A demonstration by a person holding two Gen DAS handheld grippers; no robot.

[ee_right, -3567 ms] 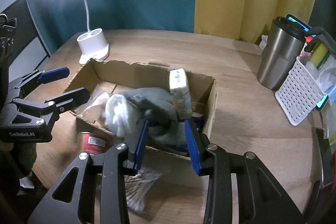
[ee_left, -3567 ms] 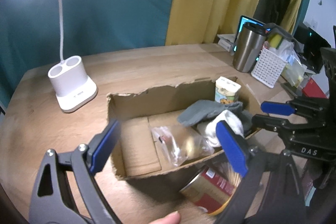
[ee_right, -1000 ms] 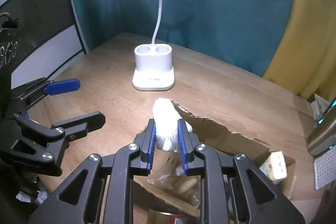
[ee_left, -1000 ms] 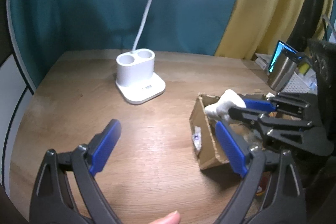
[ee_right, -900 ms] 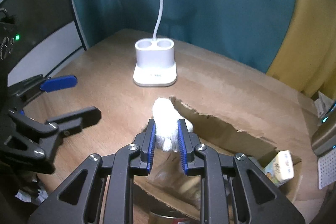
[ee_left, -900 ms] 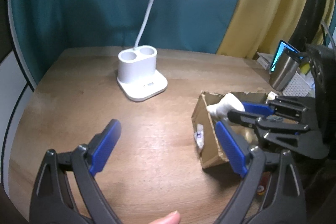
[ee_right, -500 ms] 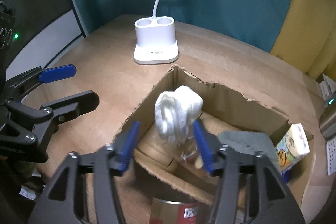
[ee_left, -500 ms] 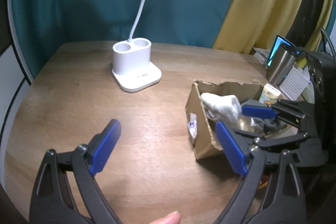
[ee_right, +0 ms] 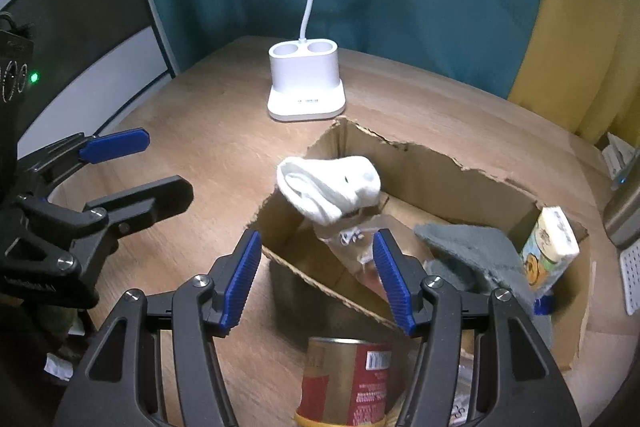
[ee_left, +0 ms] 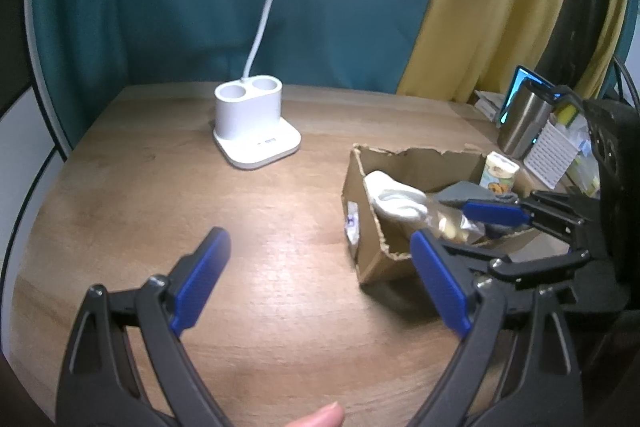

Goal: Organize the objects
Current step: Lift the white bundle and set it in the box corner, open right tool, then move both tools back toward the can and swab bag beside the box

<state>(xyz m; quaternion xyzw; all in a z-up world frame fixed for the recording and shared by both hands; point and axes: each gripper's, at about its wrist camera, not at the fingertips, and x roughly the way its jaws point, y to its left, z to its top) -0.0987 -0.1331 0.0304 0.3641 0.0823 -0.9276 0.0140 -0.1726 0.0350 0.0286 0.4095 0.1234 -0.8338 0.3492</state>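
Observation:
A torn cardboard box (ee_right: 420, 151) sits on the wooden table. A white sock (ee_right: 328, 187) lies free, draped over the box's near-left corner, also visible from the left wrist as the sock (ee_left: 396, 201). My right gripper (ee_right: 316, 243) hangs open just above the box's front rim, nothing between its blue pads. Inside the box are a clear plastic bag (ee_right: 356, 239), a grey cloth (ee_right: 472, 247) and a small printed carton (ee_right: 550, 251). A red can (ee_right: 348, 383) lies outside, under the right gripper. My left gripper (ee_left: 318, 241) is open over bare table left of the box (ee_left: 360, 227).
A white lamp base (ee_left: 256, 127) with two cups stands behind the box to the left. A steel tumbler (ee_left: 524, 123) and a white perforated basket (ee_left: 556, 155) crowd the far right. A thumb tip (ee_left: 320, 417) shows at the bottom edge.
My right gripper, shut on the white sock a second ago, has opened and the sock has dropped onto the box's left corner. The left gripper stayed open and drifted slightly.

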